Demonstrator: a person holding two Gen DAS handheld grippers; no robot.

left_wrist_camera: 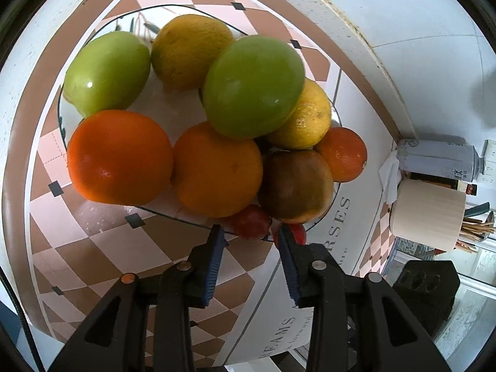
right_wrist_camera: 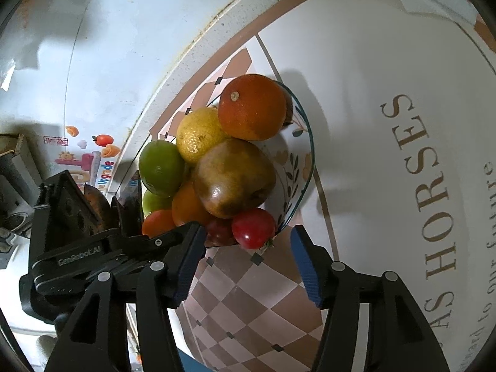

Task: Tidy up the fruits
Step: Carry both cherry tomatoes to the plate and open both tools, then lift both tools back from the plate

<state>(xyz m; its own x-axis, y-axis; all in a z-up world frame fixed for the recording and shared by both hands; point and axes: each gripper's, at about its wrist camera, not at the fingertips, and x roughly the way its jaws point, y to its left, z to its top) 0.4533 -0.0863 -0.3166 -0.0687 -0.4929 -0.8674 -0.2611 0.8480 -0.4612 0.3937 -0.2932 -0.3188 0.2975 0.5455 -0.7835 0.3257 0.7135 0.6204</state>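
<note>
On the patterned counter [left_wrist_camera: 93,248] stands a plate [right_wrist_camera: 305,167] piled with fruits [left_wrist_camera: 214,167]. Both left tongs [left_wrist_camera: 250,235] and right tongs [right_wrist_camera: 248,241] are wide apart near its edge, holding nothing.

- Green apple [left_wrist_camera: 252,85]: smooth, glossy skin.
- Orange [left_wrist_camera: 119,156]: dimpled, faintly shiny peel.
- Plate [right_wrist_camera: 305,167]: glazed, glossy ceramic look.
- Tablecloth [left_wrist_camera: 102,248]: smooth, slightly shiny, plastic-like.
- Gripper pads [left_wrist_camera: 214,263]: ribbed blue rubber, matt.
</note>
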